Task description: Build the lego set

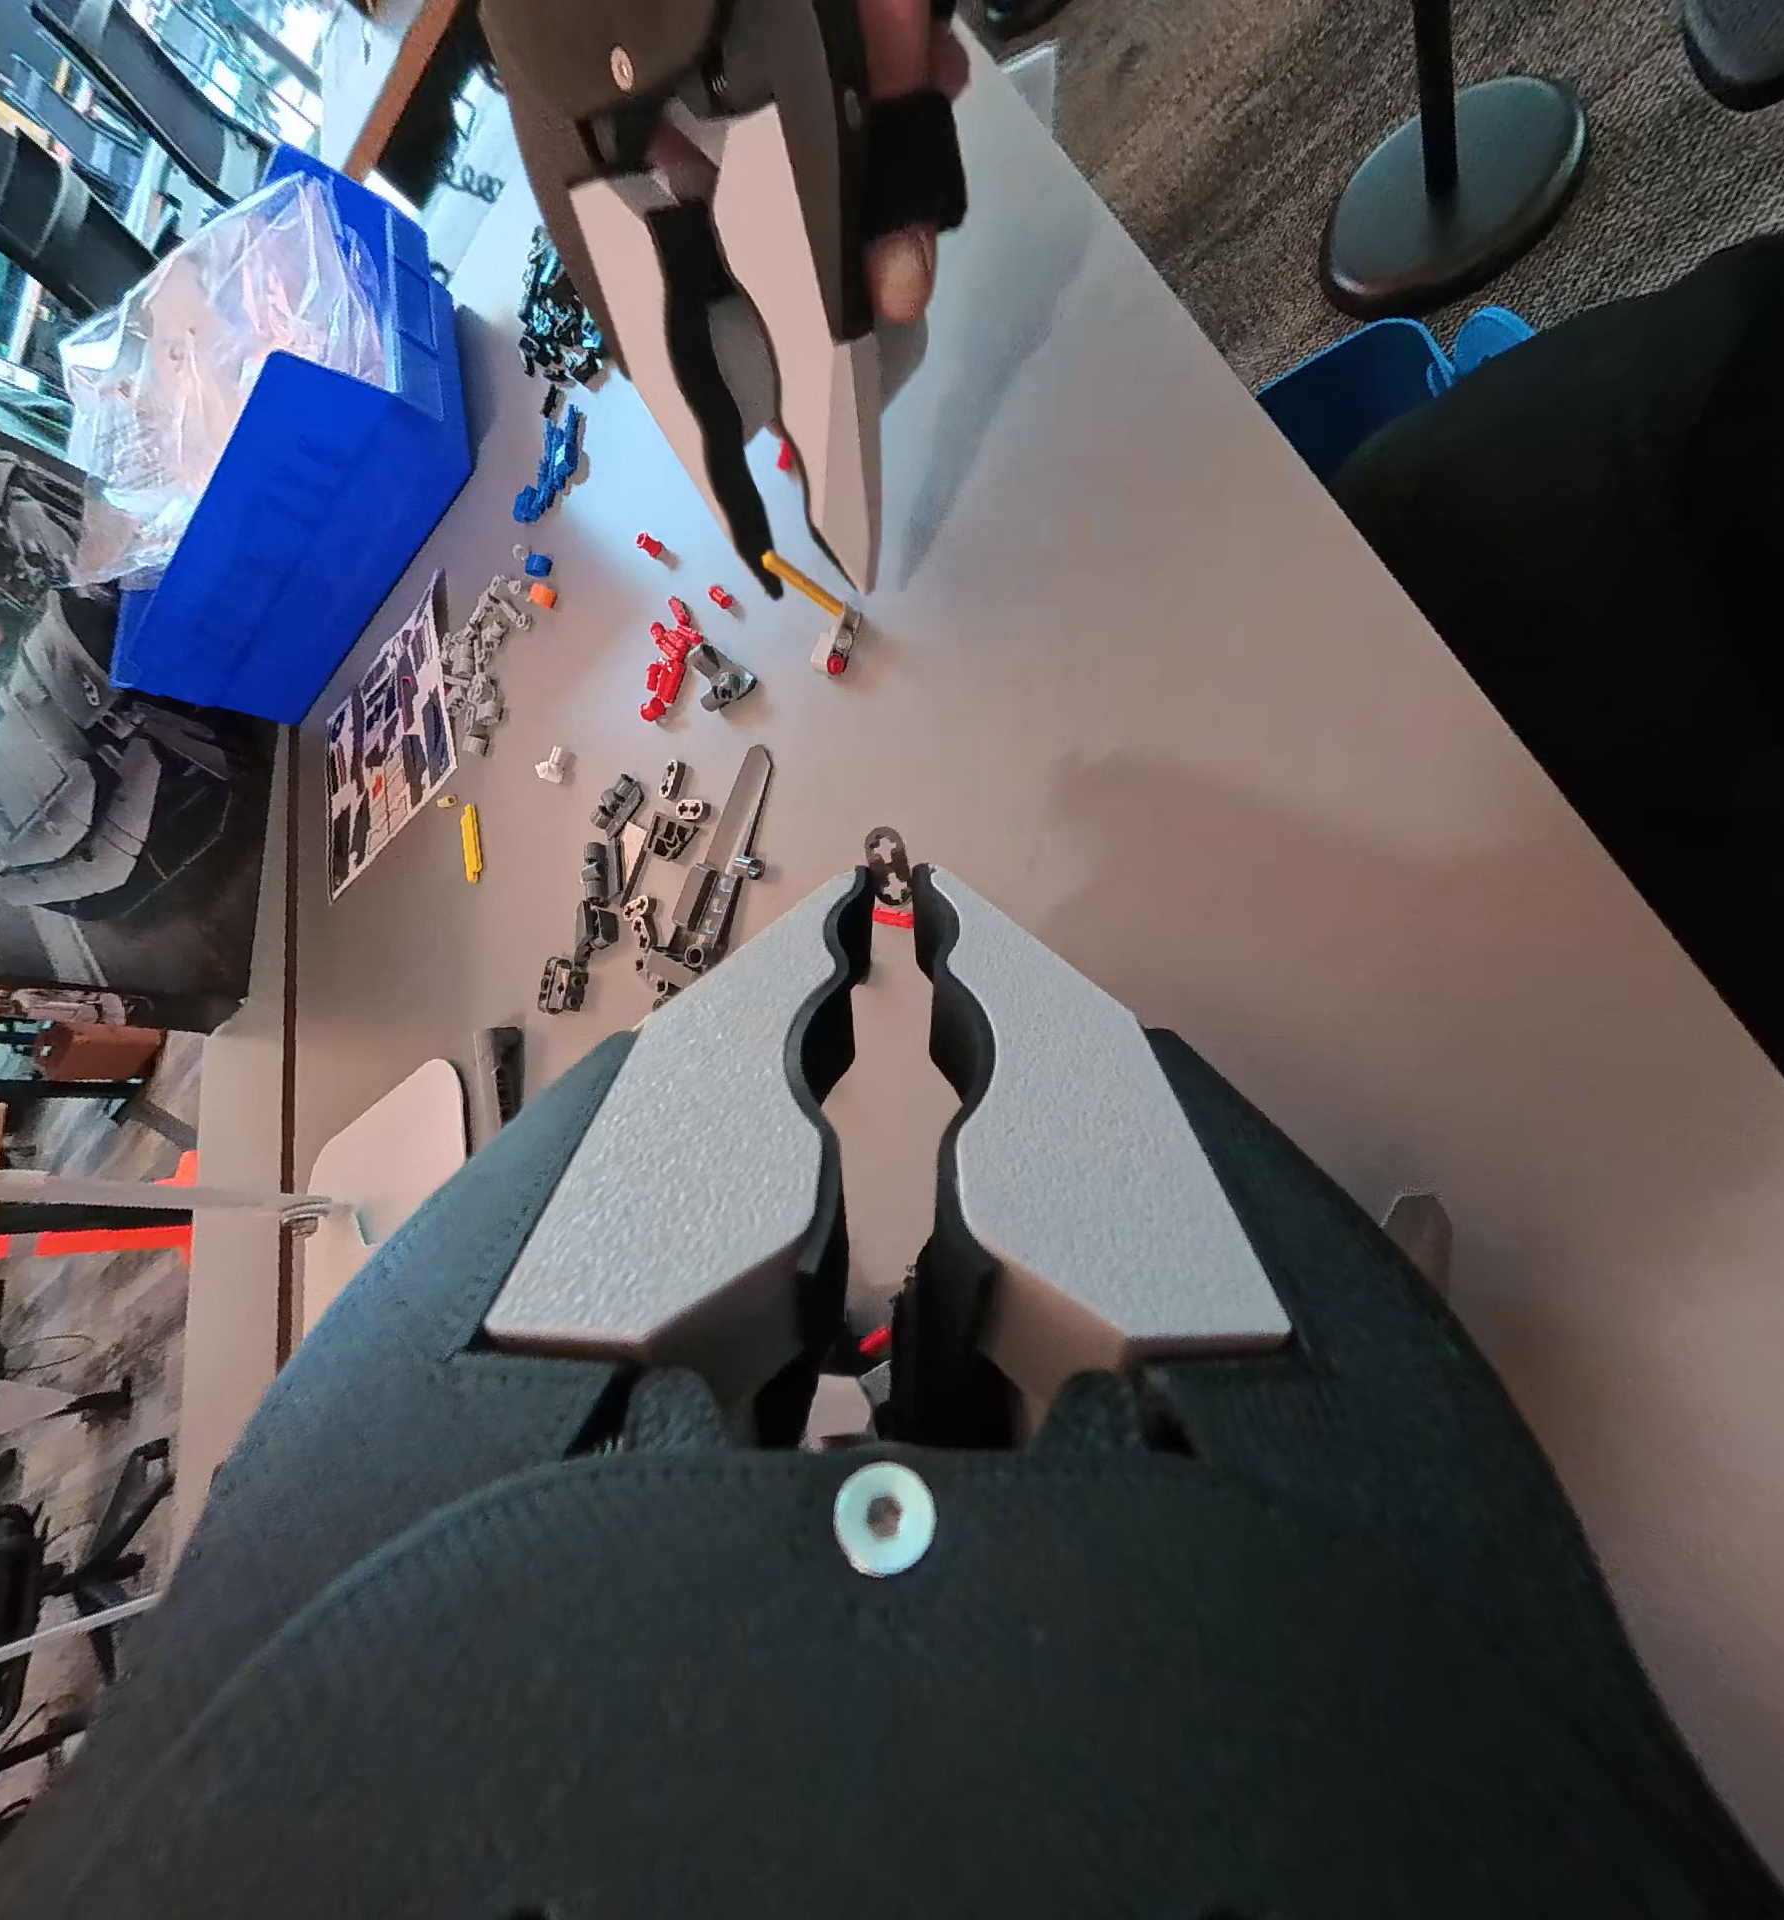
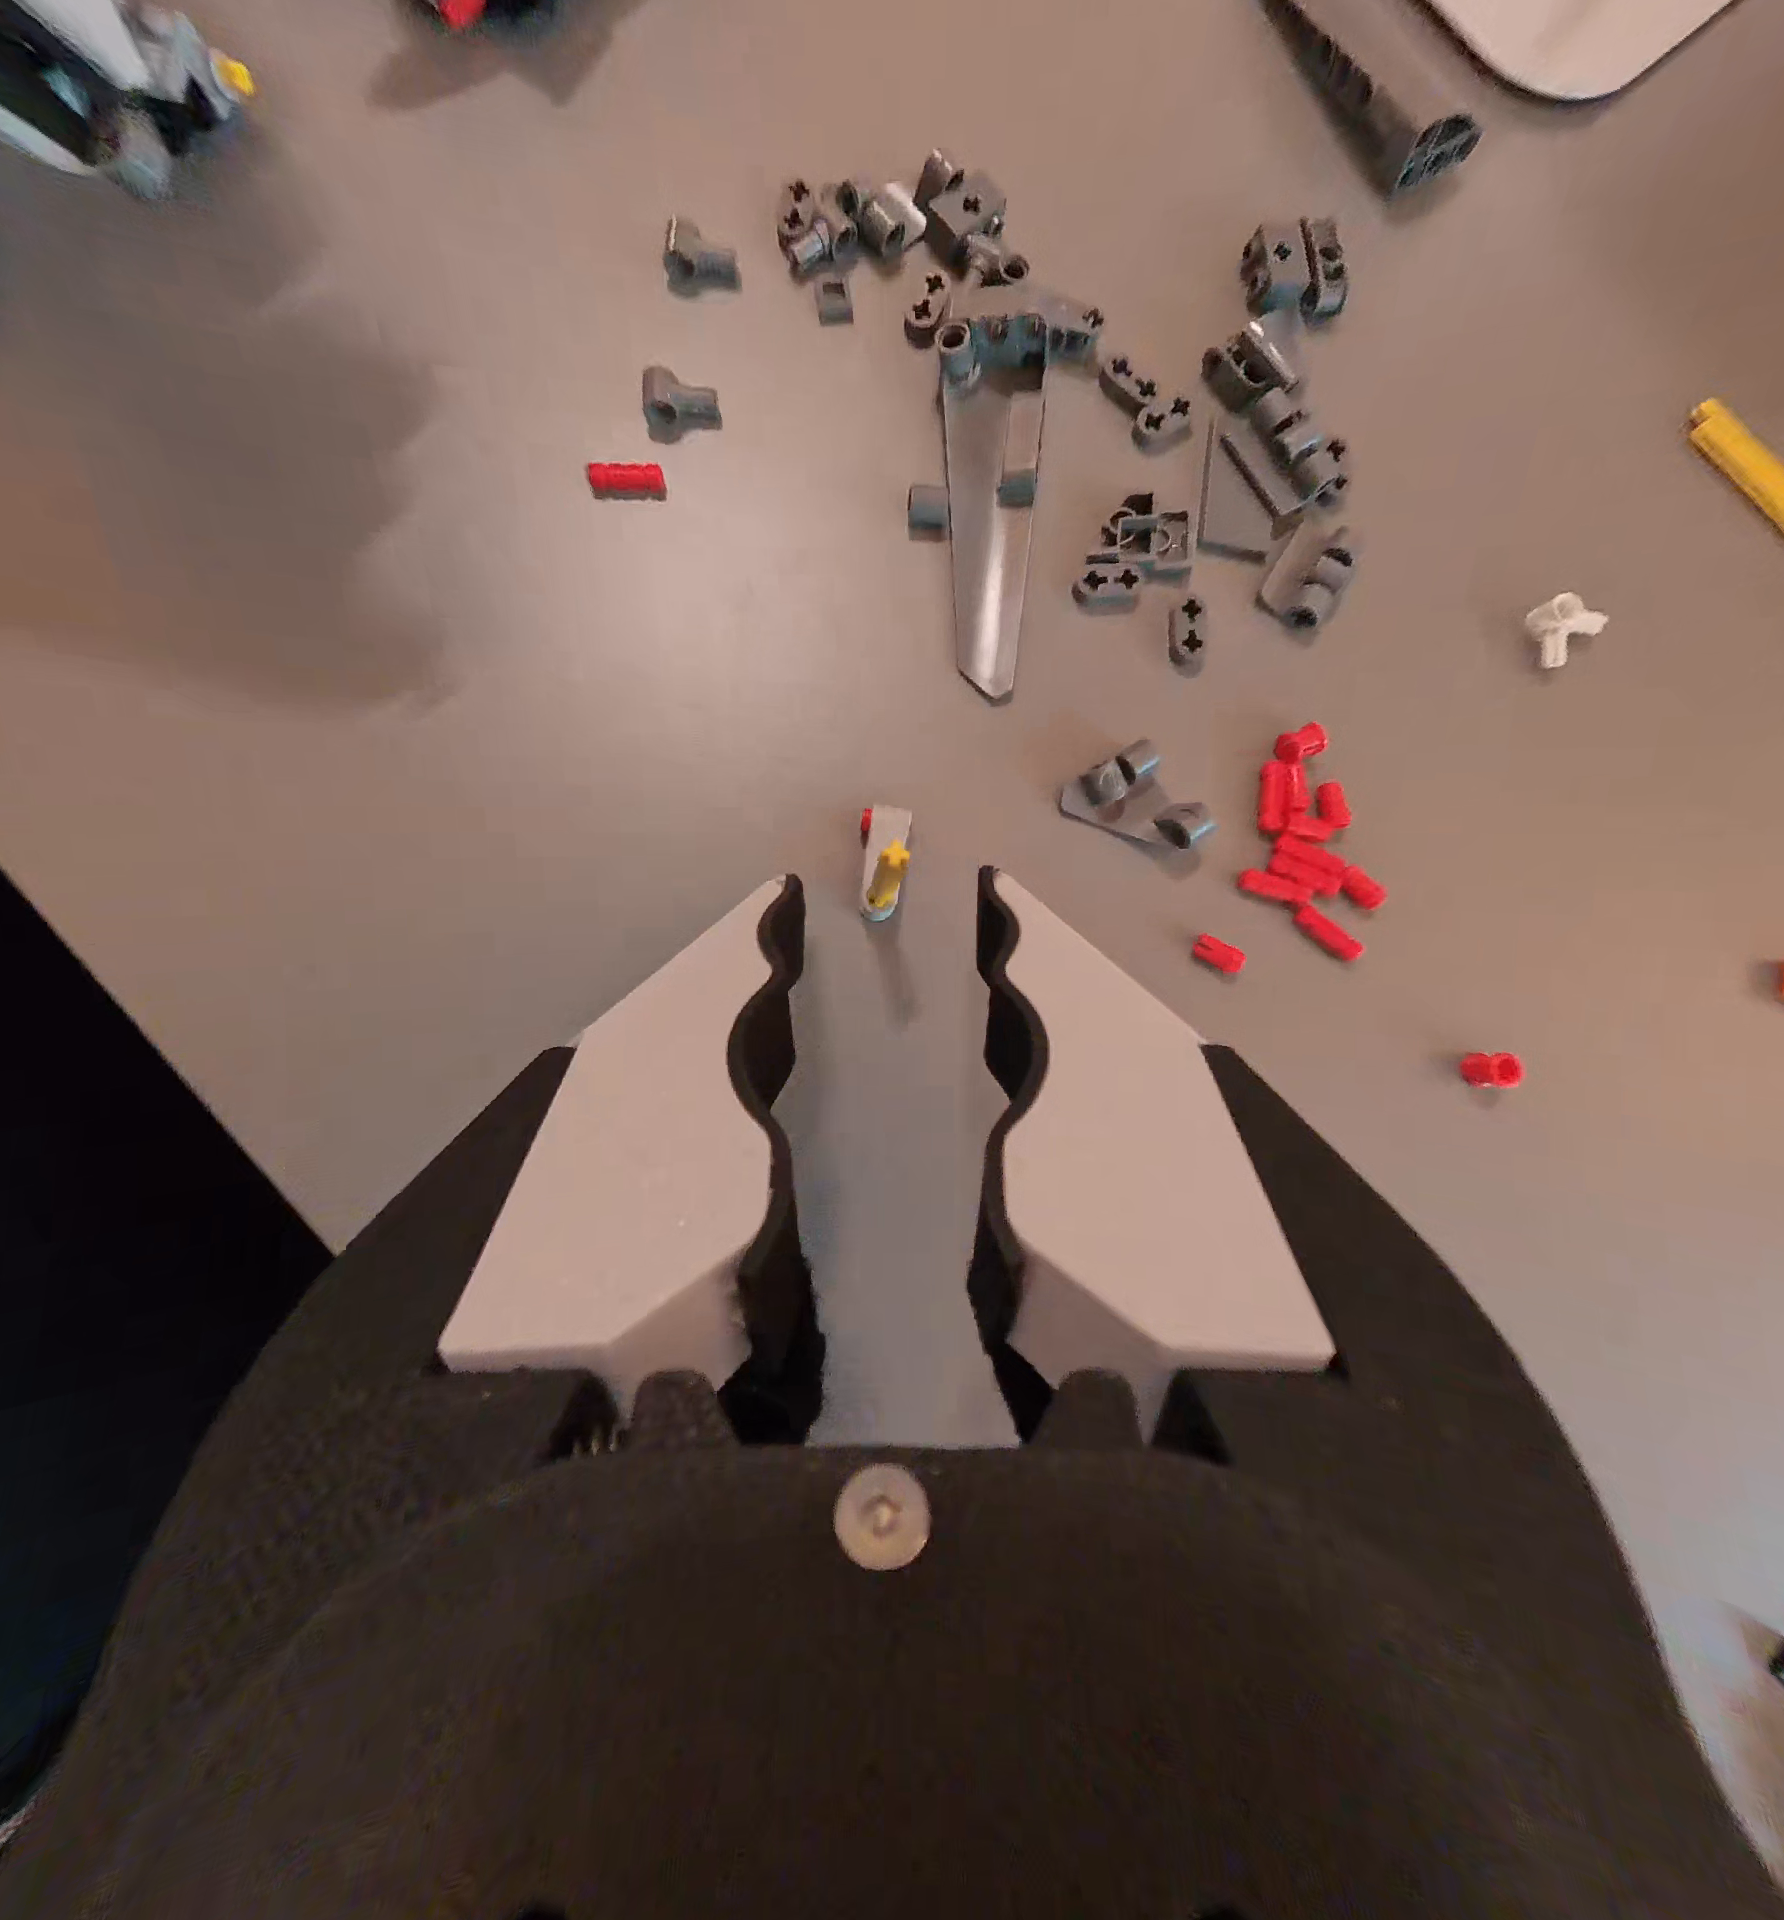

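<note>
My left gripper is shut on a small dark grey flat link with two cross holes. It holds the link upright above the grey table, and the link's upper hole sticks out past the fingertips. A red pin lies on the table just below. My right gripper is open, with both pads apart from a small light grey piece that carries a yellow axle and a red pin. That piece sits on the table between its fingertips. The right gripper also shows in the left wrist view, with the yellow axle at its tips.
Dark grey parts and a long grey blade lie ahead of the right gripper. Red pins lie to its right. A blue bin with a plastic bag and a sticker sheet stand at the far left. The table edge runs along the right.
</note>
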